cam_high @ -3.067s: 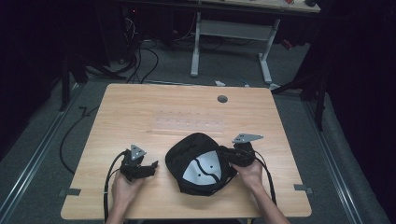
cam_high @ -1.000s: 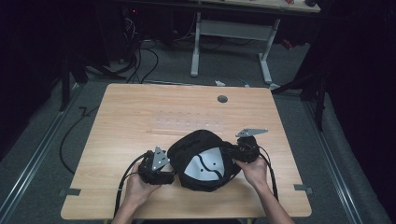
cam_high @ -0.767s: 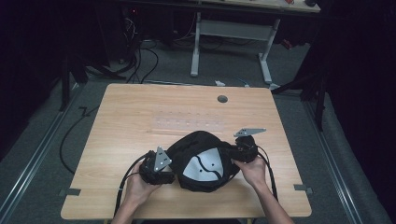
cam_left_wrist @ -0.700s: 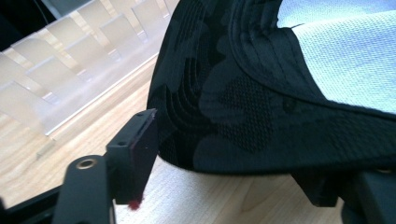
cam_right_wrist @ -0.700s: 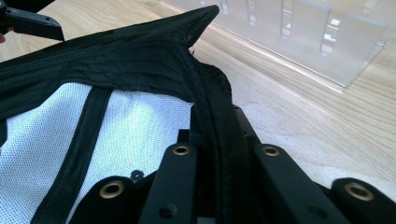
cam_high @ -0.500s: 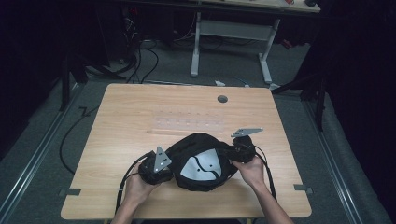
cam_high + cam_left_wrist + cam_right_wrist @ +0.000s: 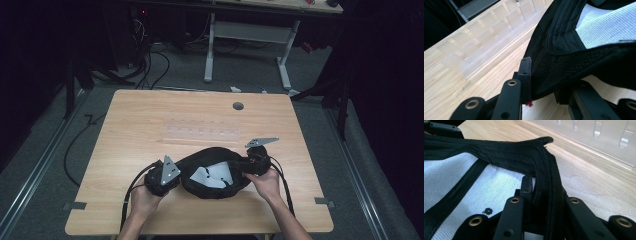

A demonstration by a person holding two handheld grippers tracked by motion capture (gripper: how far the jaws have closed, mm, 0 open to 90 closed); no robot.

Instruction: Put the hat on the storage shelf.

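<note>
Grippers left and right each clamp opposite rims of the black cap on the table

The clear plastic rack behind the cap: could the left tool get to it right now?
Probably not at once: the left tool is clamped on the black cap's rim. The clear rack lies beyond on bare table; it must let go first.

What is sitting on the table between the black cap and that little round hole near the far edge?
In the high view, a clear plastic rack with a row of slots lies on the wood between the black cap and the round hole.
</note>
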